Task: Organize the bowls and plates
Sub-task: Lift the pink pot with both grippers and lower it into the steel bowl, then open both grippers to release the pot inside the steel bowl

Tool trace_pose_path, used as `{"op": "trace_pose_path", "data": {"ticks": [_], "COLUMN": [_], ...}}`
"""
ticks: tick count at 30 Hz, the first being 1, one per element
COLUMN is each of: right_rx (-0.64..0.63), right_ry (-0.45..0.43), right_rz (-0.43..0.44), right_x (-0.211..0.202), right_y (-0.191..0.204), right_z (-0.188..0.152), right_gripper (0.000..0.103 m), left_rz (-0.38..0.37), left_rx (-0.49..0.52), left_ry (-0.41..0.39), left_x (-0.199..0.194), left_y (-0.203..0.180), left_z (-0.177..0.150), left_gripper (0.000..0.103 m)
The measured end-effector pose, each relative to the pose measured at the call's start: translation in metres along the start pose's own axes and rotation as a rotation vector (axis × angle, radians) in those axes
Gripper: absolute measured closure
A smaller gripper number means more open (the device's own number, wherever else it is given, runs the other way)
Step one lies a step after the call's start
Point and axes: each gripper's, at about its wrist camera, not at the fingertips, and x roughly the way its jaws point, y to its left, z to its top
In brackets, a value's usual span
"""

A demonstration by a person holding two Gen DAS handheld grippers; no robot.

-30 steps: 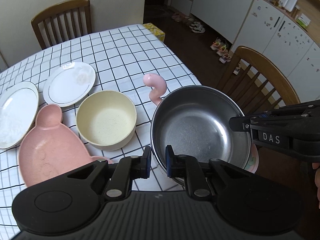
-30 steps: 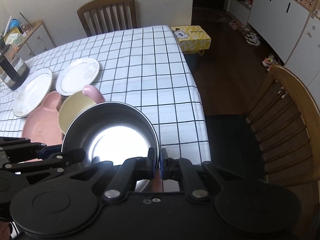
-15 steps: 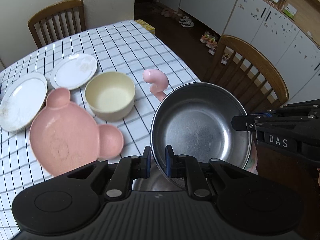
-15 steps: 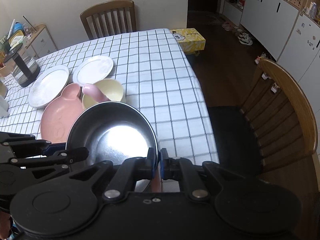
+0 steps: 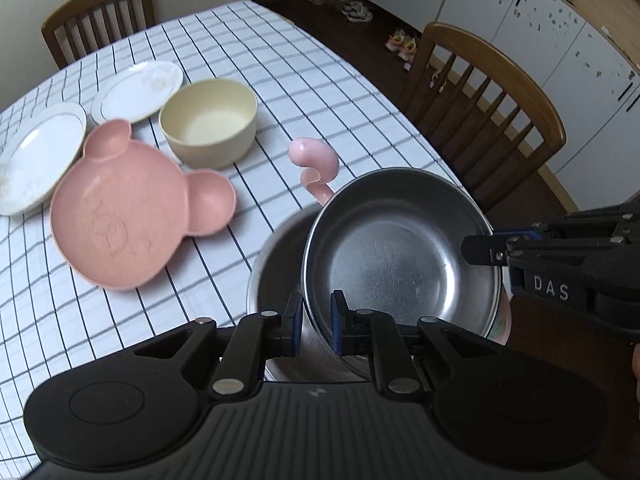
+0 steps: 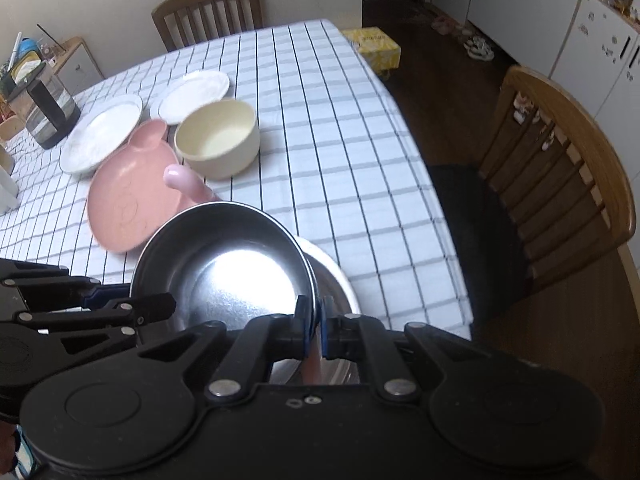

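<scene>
Both tongs (image 5: 313,322) (image 6: 314,322) clamped (angled down)

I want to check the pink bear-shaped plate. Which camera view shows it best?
The left wrist view: the pink bear-shaped plate shows whole, both ears unblocked. In the right wrist view, the plate is partly hidden behind the steel bowl.

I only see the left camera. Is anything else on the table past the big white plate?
Observer: Yes, a black and silver jug stands just beyond that plate, near the table edge.
Operator: Wow! Is anything hiding by the far corner?
Observer: A yellow box sits beside that corner, lower than the tabletop.
</scene>
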Motion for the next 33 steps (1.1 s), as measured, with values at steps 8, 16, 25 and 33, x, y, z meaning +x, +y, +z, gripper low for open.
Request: {"op": "trace_pose_path", "data": {"ticks": [8,16,25,33], "right_rx": [0.048,0.069,0.069,0.053], "right_ry": [0.049,0.082,0.115,0.125], "right_rz": [0.007,0.014,0.030,0.031], "right_x": [0.015,0.033,0.050,0.053], "right_y": [-0.005,-0.008,-0.010,-0.008], "right_z": [-0.023,-0.027,-0.026,-0.022], "right_gripper": [0.097,0.097,0.097,0.095], "left_rz": [0.001,0.014,0.018,0.008], "left_rx": [0.017,0.017,0.011,0.001], "left_ry": [0.025,0.038,0.053,0.054], "left_x": [0.014,0.031,0.047,0.048], "left_y": [-0.002,0.000,0.006,0.010], "left_z": [-0.007,-0.009,-0.006,-0.002], "left_gripper": [0.090,0.090,0.090,0.090]}}
